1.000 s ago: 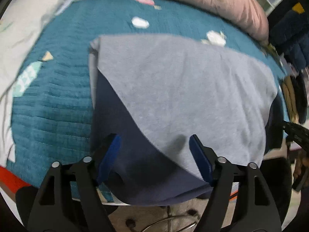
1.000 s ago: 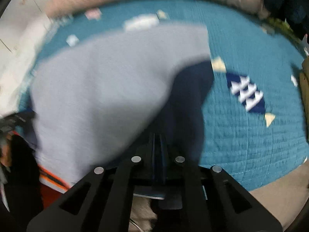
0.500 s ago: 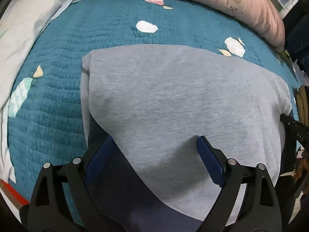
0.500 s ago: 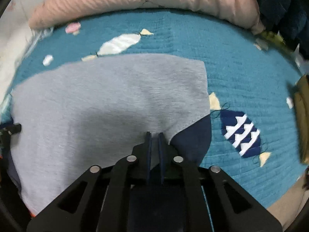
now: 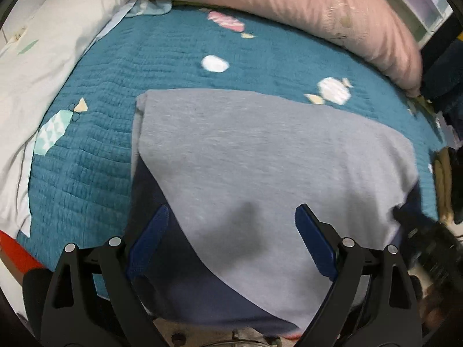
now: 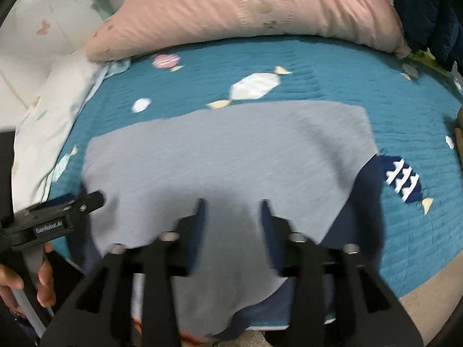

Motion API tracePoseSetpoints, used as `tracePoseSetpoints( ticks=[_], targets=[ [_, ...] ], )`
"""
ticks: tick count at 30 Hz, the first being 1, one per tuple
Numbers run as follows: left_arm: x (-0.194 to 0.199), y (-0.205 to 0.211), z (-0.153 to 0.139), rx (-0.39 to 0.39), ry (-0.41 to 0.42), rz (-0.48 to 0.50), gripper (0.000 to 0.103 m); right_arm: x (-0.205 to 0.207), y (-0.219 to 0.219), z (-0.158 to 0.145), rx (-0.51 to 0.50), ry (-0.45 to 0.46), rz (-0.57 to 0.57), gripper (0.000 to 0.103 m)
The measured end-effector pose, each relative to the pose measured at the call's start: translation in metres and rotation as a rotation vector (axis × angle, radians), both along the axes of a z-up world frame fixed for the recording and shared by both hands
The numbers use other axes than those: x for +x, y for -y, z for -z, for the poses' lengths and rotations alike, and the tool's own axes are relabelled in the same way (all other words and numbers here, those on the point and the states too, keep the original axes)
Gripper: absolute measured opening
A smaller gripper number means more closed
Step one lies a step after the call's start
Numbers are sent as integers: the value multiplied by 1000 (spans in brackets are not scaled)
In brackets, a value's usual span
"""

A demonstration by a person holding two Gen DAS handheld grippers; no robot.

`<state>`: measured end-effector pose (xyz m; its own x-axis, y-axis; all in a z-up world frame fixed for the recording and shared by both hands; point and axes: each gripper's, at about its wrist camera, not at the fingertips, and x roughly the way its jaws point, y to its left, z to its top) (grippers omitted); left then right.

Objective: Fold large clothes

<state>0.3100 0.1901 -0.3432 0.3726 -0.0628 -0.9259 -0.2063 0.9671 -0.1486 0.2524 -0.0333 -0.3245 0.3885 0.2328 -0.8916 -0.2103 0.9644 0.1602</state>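
A large garment, grey (image 5: 260, 156) with a navy layer (image 5: 179, 277) under it, lies folded on the teal quilt (image 5: 162, 66); it also shows in the right wrist view (image 6: 220, 156). My left gripper (image 5: 231, 222) is open and empty above the garment's near edge. My right gripper (image 6: 231, 211) is open and empty above the near edge too. The left gripper's body (image 6: 55, 217) shows at the left of the right wrist view.
A pink pillow (image 6: 249, 11) lies along the far side of the bed. A white pillow (image 5: 37, 57) lies at the left. Dark clothes (image 5: 442, 78) hang at the right. The bed's near edge and floor (image 6: 428, 289) are just below the grippers.
My right gripper has opened and let go of the garment's edge. The grey flap now lies flat. Both grippers have pulled back toward the near edge.
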Motion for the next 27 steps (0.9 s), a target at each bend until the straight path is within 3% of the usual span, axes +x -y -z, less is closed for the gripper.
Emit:
tracePoseSetpoints(
  ticks=[2,4,11,14,18,20,22,27],
  targets=[
    [-6,6,-12,-14,11,9,90,-8,-3,-8,6,-2,15,57],
    [-17,11,-31,23,38,8,91,-17,-5,-22,7,21,30,70],
    [-41,20,-75,92,119,6,92,-40,-17,-69,-33,107,7,86],
    [-47,11,-79,99,132,14,93,-43,-27,-72,-48,125,1,91],
    [-51,-18,-63,96,103,-16,93,-37,-49,-56,-122,128,-21,90],
    [-52,-34,-52,101,82,-33,93,-31,-60,-42,-154,122,-32,80],
    [-54,-54,-40,67,65,-60,93,-20,-67,-24,-155,77,-30,26],
    [-57,-91,-12,-44,59,-101,93,-6,-75,0,-122,19,-22,3]
  ],
)
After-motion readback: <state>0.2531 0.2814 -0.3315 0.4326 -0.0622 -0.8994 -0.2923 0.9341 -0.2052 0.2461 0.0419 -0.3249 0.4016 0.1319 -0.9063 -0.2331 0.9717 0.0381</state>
